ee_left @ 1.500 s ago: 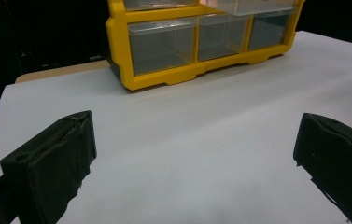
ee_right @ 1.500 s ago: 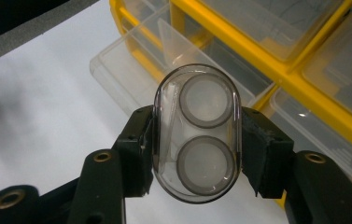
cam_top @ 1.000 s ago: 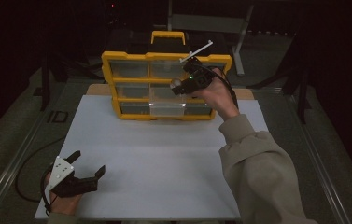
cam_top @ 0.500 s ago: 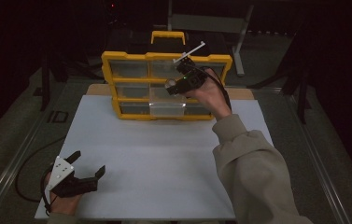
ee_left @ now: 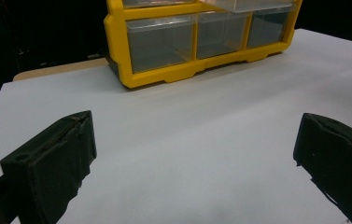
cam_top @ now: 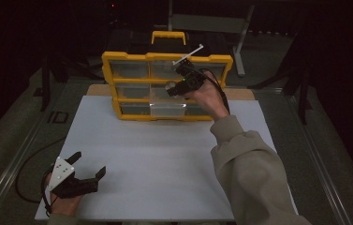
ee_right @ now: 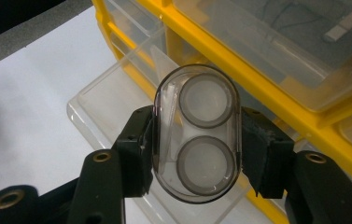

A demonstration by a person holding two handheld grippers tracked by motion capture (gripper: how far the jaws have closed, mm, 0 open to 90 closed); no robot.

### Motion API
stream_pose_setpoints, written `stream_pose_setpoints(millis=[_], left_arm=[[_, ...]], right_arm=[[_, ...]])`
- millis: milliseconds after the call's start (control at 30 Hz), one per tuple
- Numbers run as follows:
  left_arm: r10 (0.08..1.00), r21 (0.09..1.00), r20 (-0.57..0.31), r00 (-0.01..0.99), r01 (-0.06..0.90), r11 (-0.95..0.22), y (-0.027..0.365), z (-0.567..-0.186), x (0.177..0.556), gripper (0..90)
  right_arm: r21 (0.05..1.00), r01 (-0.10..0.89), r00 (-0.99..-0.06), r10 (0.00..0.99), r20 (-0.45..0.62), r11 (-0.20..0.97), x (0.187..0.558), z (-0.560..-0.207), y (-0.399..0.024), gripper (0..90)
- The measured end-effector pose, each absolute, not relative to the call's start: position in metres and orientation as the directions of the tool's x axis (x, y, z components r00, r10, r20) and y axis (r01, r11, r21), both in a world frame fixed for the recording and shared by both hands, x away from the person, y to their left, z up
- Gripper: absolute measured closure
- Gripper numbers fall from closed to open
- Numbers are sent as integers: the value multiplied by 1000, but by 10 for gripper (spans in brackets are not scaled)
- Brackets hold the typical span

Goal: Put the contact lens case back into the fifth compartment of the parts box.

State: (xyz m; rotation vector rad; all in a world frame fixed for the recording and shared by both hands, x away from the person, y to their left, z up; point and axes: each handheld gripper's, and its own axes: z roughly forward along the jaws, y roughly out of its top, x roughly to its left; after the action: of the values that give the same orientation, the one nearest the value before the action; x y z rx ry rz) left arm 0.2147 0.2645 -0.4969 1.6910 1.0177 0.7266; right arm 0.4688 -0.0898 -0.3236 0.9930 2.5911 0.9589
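The right gripper (ee_right: 196, 140) squeezed a clear case (ee_right: 196, 133) with two round discs, standing tall between its jaws. The pulled-out drawer (ee_right: 117, 100) lay just under it. The left gripper (cam_top: 73, 173), jaws apart, sat far off on the counter (cam_top: 165, 159).

Left tool (cam_top: 89, 171) wide open, low near the person; right tool (ee_right: 197, 140) clamped, arm outstretched.

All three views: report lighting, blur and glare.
High view: dim, dark surroundings, white table board brightest. Left gripper view: yellow drawer organizer fairly sharp, black jaws near the lens soft. Right gripper view: clear plastic oval case in focus, faint reflections on the transparent open drawer.
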Motion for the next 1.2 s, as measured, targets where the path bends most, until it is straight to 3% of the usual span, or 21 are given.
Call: stream_pose_setpoints(millis=[633, 767, 967, 1200], left_arm=[[884, 944, 4, 468, 290, -158, 264, -497, 215, 1], [884, 944, 4, 468, 290, -158, 264, -497, 215, 1], [884, 944, 6, 467, 289, -159, 264, -497, 215, 1], [887, 945, 5, 462, 288, -155, 264, -497, 214, 1]], right_arm=[[597, 559, -740, 672, 45, 576, 470, -337, -92, 460], [610, 554, -737, 674, 45, 566, 468, -335, -93, 394], [639, 529, -729, 685, 3, 559, 454, -327, -98, 126], [690, 492, -736, 677, 3, 531, 428, -321, -121, 90]])
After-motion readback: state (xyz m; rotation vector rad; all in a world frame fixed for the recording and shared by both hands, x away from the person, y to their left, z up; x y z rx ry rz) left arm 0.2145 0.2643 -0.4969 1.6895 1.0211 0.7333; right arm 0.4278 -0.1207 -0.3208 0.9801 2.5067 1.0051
